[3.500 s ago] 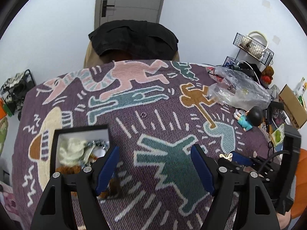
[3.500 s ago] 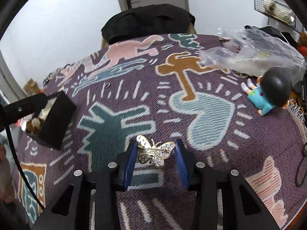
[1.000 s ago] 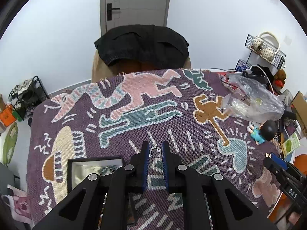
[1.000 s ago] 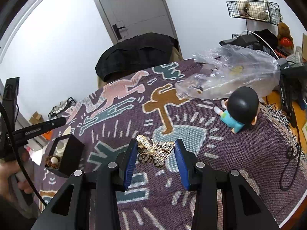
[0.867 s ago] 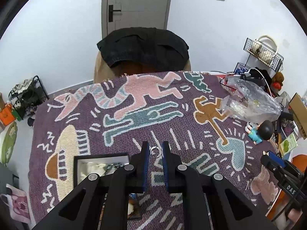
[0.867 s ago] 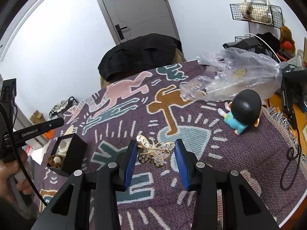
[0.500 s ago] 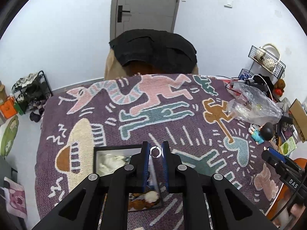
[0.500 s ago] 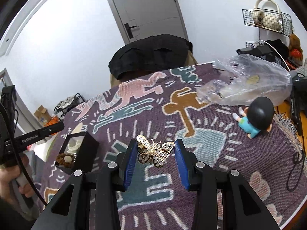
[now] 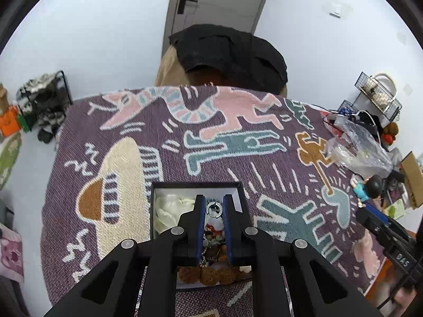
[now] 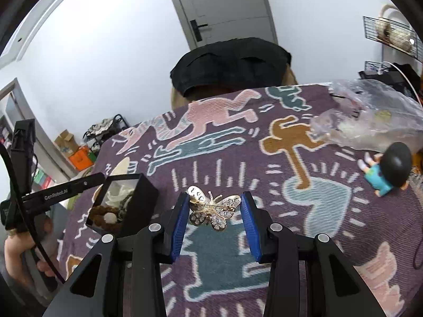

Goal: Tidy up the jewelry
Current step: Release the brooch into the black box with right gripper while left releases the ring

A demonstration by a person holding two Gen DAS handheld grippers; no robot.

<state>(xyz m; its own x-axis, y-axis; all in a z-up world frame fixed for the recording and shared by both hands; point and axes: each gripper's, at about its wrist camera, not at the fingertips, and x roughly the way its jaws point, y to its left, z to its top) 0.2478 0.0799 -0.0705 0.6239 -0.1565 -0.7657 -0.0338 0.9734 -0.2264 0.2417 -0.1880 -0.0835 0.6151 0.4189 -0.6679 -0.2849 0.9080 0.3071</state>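
Left gripper (image 9: 214, 208): jaws opening, small silver ring (image 9: 213, 209) between the tips, directly over the black box (image 9: 195, 185).
Right gripper (image 10: 214, 211): clamped on butterfly brooch (image 10: 214, 210) by its wingtips.
Handling: both light, stiff, slippery; brooch filigree likely bendable, so edge grip only.

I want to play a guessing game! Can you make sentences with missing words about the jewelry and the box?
The left gripper carries a small silver ____ over the black box.
The right gripper holds a gold brooch shaped like a ____.
The toy figure with the black head wears a ____ shirt.

Missing words: ring; butterfly; blue
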